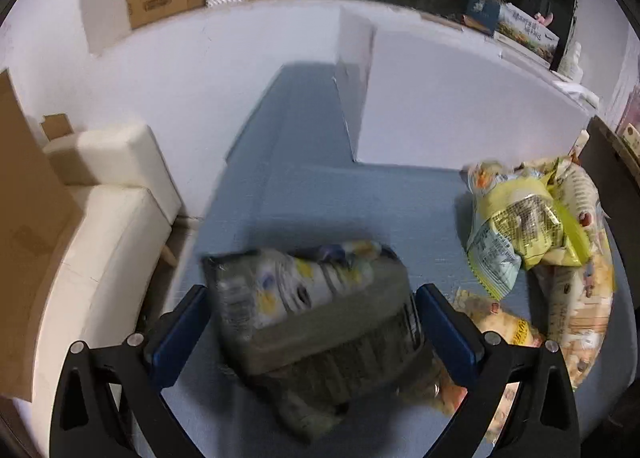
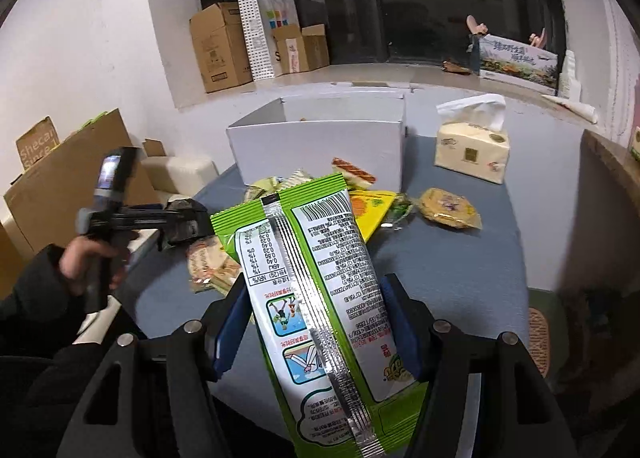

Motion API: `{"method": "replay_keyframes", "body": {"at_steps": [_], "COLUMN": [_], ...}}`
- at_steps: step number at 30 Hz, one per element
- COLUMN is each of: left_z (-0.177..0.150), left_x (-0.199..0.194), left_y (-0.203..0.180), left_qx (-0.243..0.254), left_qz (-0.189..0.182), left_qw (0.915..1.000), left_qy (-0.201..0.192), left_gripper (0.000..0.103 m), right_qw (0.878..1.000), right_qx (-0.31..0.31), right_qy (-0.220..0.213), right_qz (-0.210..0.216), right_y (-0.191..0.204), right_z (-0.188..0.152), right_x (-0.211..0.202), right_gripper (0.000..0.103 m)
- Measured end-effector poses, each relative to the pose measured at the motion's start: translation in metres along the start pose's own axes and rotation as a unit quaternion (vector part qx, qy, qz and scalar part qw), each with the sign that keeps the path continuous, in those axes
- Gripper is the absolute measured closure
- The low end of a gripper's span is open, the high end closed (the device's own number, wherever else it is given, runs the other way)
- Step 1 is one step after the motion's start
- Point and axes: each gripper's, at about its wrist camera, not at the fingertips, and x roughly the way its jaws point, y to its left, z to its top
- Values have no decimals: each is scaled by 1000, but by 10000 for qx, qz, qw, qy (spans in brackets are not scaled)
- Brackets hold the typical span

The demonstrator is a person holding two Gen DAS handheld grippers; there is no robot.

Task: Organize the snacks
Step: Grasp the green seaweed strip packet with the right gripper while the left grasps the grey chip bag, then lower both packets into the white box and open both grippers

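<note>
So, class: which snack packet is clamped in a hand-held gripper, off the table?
The green packet, clamped back-side up in the right hand-held gripper; the others lie on the table.

Blue-grey table point(image 2: 460, 258). On it: white open box point(image 2: 320, 138) at the far side, tissue pack point(image 2: 472, 150) to its right, loose snack heap point(image 2: 360, 194) against the box front, one round cracker pack point(image 2: 450, 207) just beside the heap. Left view, blurred: dark snack packet point(image 1: 320, 314) lying near the table's left edge.
</note>
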Motion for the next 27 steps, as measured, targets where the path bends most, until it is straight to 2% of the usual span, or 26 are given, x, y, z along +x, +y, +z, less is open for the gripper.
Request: {"method": "replay_keyframes", "body": {"at_steps": [3, 5, 11, 15, 17, 21, 27], "left_z": [-1, -1, -3, 12, 24, 57, 135], "left_x": [2, -4, -47, -81, -95, -112, -112], "left_y": [-1, -2, -1, -11, -20, -42, -74], "left_qx": [-69, -16, 87, 182, 296, 556, 752], "left_qz": [-218, -289, -550, -817, -957, -1131, -1246], "left_qw": [9997, 9995, 9965, 9910, 9873, 9800, 9711], "left_qy": [-2, -92, -630, -1045, -1237, -1540, -1893], "left_gripper": [26, 29, 30, 30, 30, 30, 30], "right_qw": [9999, 9998, 9996, 9994, 9989, 9987, 9979], "right_qx": [-66, -78, -63, -68, -100, -225, -131], "right_qy": [127, 179, 180, 52, -25, -99, -407], "right_qz": [38, 92, 207, 329, 455, 449, 482], "right_y": [3, 5, 9, 11, 11, 11, -6], "right_z": [-2, -3, 1, 16, 28, 58, 131], "right_x": [8, 13, 20, 23, 28, 44, 70], "right_gripper": [34, 34, 34, 34, 34, 34, 34]}}
